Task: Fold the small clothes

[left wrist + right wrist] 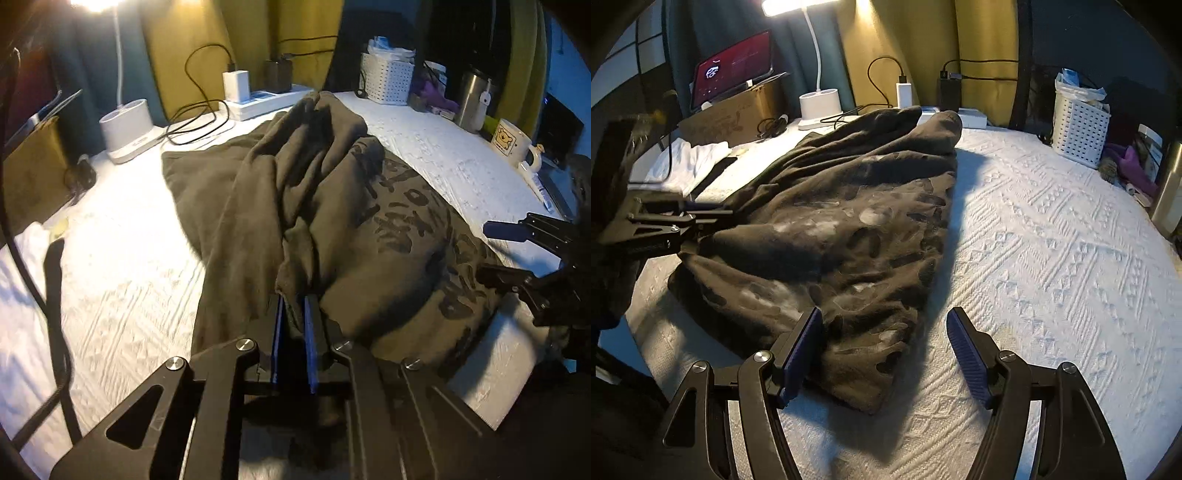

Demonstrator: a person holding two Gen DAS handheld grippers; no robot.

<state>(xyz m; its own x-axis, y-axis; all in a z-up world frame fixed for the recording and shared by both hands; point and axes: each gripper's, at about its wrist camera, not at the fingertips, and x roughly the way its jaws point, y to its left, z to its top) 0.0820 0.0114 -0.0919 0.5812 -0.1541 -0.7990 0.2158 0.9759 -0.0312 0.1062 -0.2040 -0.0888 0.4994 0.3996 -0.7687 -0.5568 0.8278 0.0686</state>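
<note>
Garment (827,236): a dark printed piece is lying bunched on the white tabletop (1052,258), its long axis running from my near edge away toward the far lamp base (818,107). My left tool (293,299) is pinching a fold of the near hem, jaws narrow with cloth between them. My right tool (882,328) is hovering wide, holding nothing, with the near right corner of the cloth lying just ahead between its pads. I am judging that corner to be the next grab; the right hand is nearer to it.
</note>
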